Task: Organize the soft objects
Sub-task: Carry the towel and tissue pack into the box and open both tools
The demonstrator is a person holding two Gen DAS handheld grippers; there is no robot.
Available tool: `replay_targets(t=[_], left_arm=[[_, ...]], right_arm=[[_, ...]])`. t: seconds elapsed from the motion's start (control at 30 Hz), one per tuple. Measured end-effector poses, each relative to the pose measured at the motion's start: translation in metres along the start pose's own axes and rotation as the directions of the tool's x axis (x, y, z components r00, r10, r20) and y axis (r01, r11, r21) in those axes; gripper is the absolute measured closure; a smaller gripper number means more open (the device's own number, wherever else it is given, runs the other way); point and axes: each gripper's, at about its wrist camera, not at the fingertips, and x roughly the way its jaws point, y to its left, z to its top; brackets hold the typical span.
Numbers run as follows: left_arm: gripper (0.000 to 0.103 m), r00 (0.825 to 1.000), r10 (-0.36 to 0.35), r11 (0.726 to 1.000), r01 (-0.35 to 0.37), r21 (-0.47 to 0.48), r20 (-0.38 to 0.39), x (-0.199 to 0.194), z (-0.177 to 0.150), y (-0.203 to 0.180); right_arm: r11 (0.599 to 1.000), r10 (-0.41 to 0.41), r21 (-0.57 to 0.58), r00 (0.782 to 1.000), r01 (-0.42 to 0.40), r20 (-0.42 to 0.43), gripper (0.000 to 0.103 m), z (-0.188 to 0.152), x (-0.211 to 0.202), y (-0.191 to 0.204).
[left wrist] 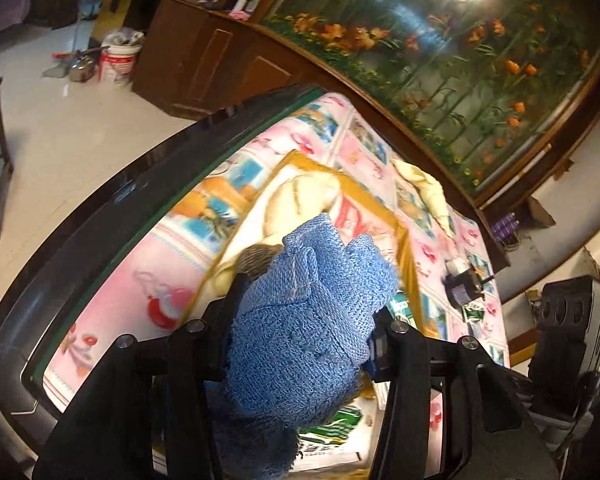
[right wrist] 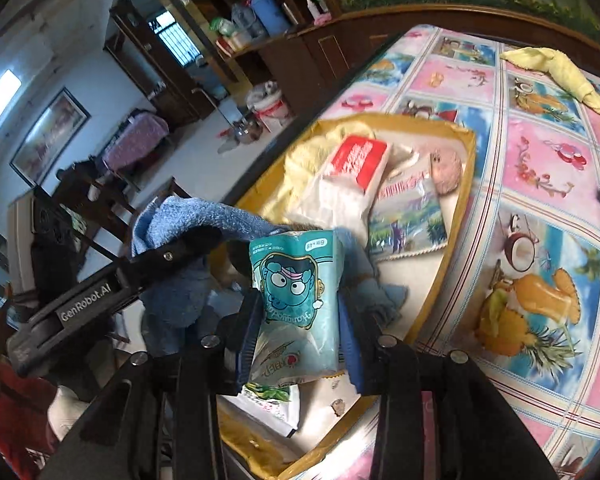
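Left tool (left wrist: pixel 304 320): closed on a bunched blue terry-cloth towel (left wrist: pixel 312 320), which fills the gap between the fingers and hangs below them. Right tool (right wrist: pixel 296 316): closed on a teal soft plastic packet printed with a cartoon face (right wrist: pixel 296 292), pinched at both side edges and held upright.

Both tools hang over the near end of a shallow yellow-rimmed cardboard box (right wrist: pixel 466 168) standing on the bench (right wrist: pixel 540 200), which carries a pink and blue fruit-print cloth. The placement suggests the box is the collecting point and both items are about to go in. The packet is gripped by its edges, probably so its slack body does not fold.

The right wrist view shows the box contents: a red and white soft pack (right wrist: pixel 356 164), a clear-wrapped printed packet (right wrist: pixel 408 220), a small round pinkish plush item (right wrist: pixel 446 170) and pale yellow cloth (right wrist: pixel 300 160) at the far left. It also shows the left tool from the side, with the towel draped over it. A loose pale yellow cloth (right wrist: pixel 560 70) lies far right on the bench, well apart from the box, still to be gathered.

The left wrist view is largely blocked by the towel; it adds a small dark object (left wrist: pixel 466 284) on the bench right of the box, identity unclear.
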Motion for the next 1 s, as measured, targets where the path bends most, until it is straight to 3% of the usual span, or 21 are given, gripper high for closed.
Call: replay_targets(t=[0.2, 0.3, 0.43, 0.6, 0.7, 0.77, 0.83, 0.87, 0.93, 1.0], left_arm=[[0.036, 0.991, 0.053, 0.997, -0.059, 0.049, 0.121, -0.022, 0.0, -0.009], [0.033, 0.972, 0.135, 0.984, -0.154, 0.086, 0.191, -0.033, -0.001, -0.023], [0.033, 0.904, 0.312, 0.927, -0.357, 0.116, 0.292, -0.046, -0.006, -0.043], [0.033, 0.805, 0.387, 0.859, -0.492, 0.142, 0.449, -0.067, -0.025, -0.071], [0.024, 0.755, 0.378, 0.831, -0.532, 0.163, 0.536, -0.081, -0.039, -0.089], [0.02, 0.728, 0.358, 0.807, -0.556, 0.198, 0.585, -0.085, -0.048, -0.106], [0.02, 0.724, 0.339, 0.781, -0.573, 0.25, 0.601, -0.083, -0.056, -0.121], [0.02, 0.739, 0.324, 0.776, -0.565, 0.28, 0.591, -0.081, -0.059, -0.129], [0.02, 0.768, 0.301, 0.773, -0.543, 0.327, 0.565, -0.076, -0.061, -0.142], [0.02, 0.795, 0.284, 0.764, -0.525, 0.374, 0.536, -0.067, -0.065, -0.154]], right_arm=[[0.998, -0.04, -0.052, 0.999, 0.04, -0.002, 0.049, -0.014, 0.006, 0.007], [0.993, -0.038, -0.108, 0.999, 0.041, 0.031, 0.041, -0.018, -0.008, 0.019], [0.989, -0.034, -0.139, 0.997, 0.044, 0.075, 0.041, -0.02, -0.026, 0.024], [0.985, -0.078, -0.138, 0.981, 0.104, 0.18, 0.041, -0.025, -0.062, 0.014], [0.973, -0.135, -0.14, 0.948, 0.181, 0.29, 0.041, -0.032, -0.092, 0.007], [0.952, -0.202, -0.139, 0.902, 0.272, 0.382, 0.021, -0.042, -0.114, 0.002], [0.926, -0.267, -0.123, 0.849, 0.357, 0.455, 0.018, -0.049, -0.128, -0.01], [0.916, -0.29, -0.115, 0.832, 0.384, 0.473, 0.018, -0.053, -0.133, -0.018], [0.905, -0.331, -0.084, 0.813, 0.418, 0.478, 0.018, -0.057, -0.14, -0.038], [0.909, -0.357, -0.031, 0.813, 0.416, 0.459, 0.018, -0.06, -0.15, -0.063]])
